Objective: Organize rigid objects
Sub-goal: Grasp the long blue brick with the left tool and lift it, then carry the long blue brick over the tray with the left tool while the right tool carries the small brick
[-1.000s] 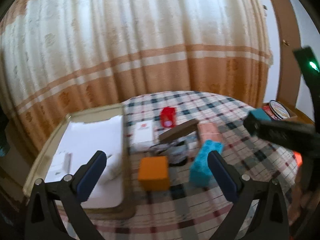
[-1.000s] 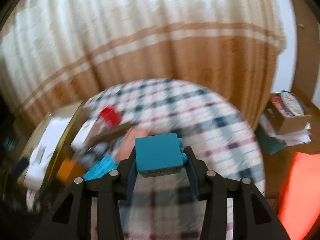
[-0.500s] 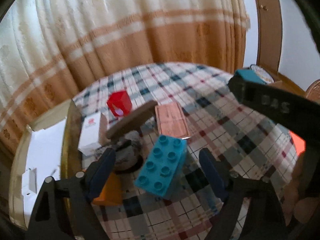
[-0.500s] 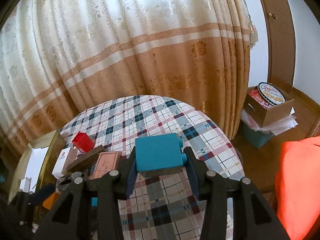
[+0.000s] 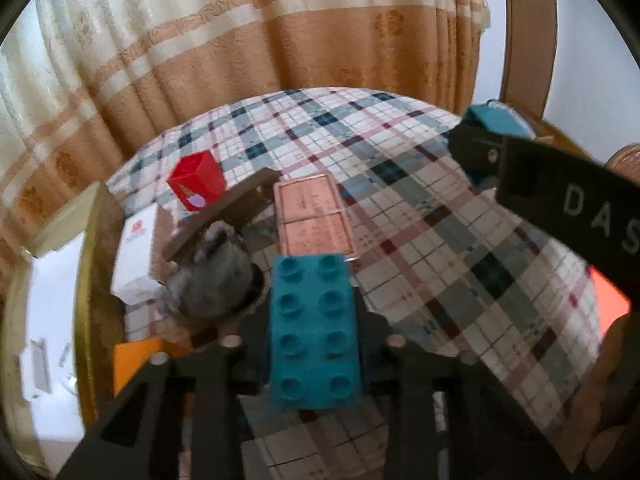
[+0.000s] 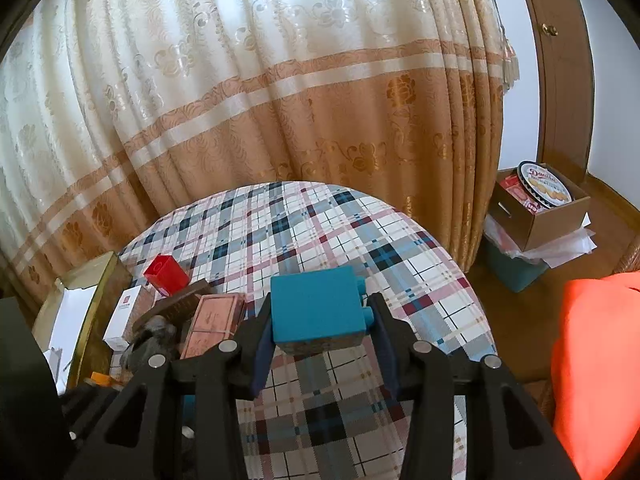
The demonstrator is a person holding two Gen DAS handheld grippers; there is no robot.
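Cream-and-tan curtain (image 6: 280, 92) behind plaid-clothed round table (image 6: 360, 240)

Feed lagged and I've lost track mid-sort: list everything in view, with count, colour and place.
Long eight-stud plastic brick: 1, teal, in left grip.
Short plastic brick: 1, teal, in right grip.
Small carton: 1, red, far side of pile.
Flat tin: 1, copper-pink, beyond long brick.
Dark slab: 1, brown, atop pile.
Small box: 1, white, beside tray.
Cube: 1, orange, near tray.
Tray: 1, gold-rimmed, table's left.
Checked tablecloth: 1, plaid.
Left hand-held gripper: shut.
Right hand-held gripper: shut.
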